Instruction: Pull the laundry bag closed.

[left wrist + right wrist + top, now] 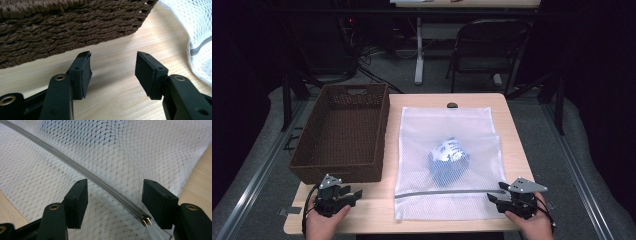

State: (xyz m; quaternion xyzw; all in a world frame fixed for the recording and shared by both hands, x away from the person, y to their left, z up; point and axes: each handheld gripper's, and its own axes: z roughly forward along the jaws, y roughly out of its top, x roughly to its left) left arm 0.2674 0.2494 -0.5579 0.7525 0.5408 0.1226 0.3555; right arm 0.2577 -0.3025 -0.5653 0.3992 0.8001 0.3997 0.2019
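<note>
Mesh laundry bag (pixel 447 160) lies flat mid-tabletop, right of the wicker basket (pixel 343 132). My right tongs (pixel 113 195) gape empty astride its zipper pull (pixel 146 220); left tongs (pixel 113 71) wide, empty. Pinching mesh alongside could jam the zipper.

On the table (pixel 507 107), the wicker basket (pixel 343 132) stands directly ahead of the left gripper (pixel 354 195), its near wall just beyond the parted jaws. The mesh laundry bag (pixel 447 130) lies flat to the right of the basket, between the two grippers and extending away from them. A folded cloth (pixel 449 160) sits inside the bag, ahead and to the left of the right gripper (pixel 492 196). The bag's zipper (pixel 82 170) runs across its near end from the right gripper toward the left one; the zipper pull (pixel 146 220) lies between the right gripper's spread jaws. A small round object (pixel 452 105) rests at the table's far edge, beyond the bag.
</note>
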